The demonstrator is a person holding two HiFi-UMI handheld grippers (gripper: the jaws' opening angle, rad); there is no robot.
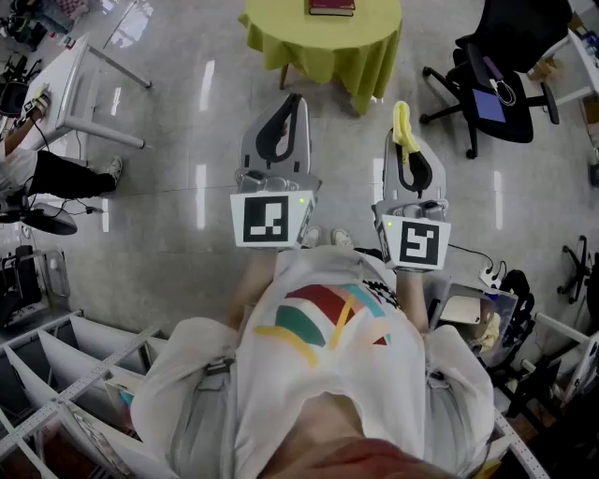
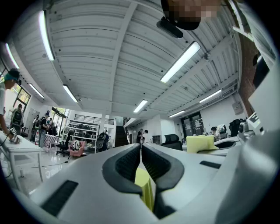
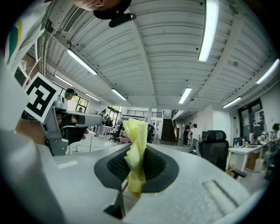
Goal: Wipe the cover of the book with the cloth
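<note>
A dark red book (image 1: 332, 7) lies on a round table under a yellow-green cloth cover (image 1: 323, 42), at the top of the head view. Both grippers are held level in front of the person, short of the table. My right gripper (image 1: 402, 120) is shut on a yellow cloth (image 1: 403, 129), which stands up twisted between its pads (image 3: 135, 148). My left gripper (image 1: 290, 101) is shut, its pads (image 2: 127, 164) together, and the head view shows nothing in it. A yellow-green patch shows low in its gap; I cannot tell what it is.
A black office chair (image 1: 487, 84) stands right of the table. A white desk (image 1: 75, 84) and a seated person (image 1: 56, 173) are at the left. White shelving (image 1: 56, 374) is at the lower left, and a box with cables (image 1: 473, 313) at the right.
</note>
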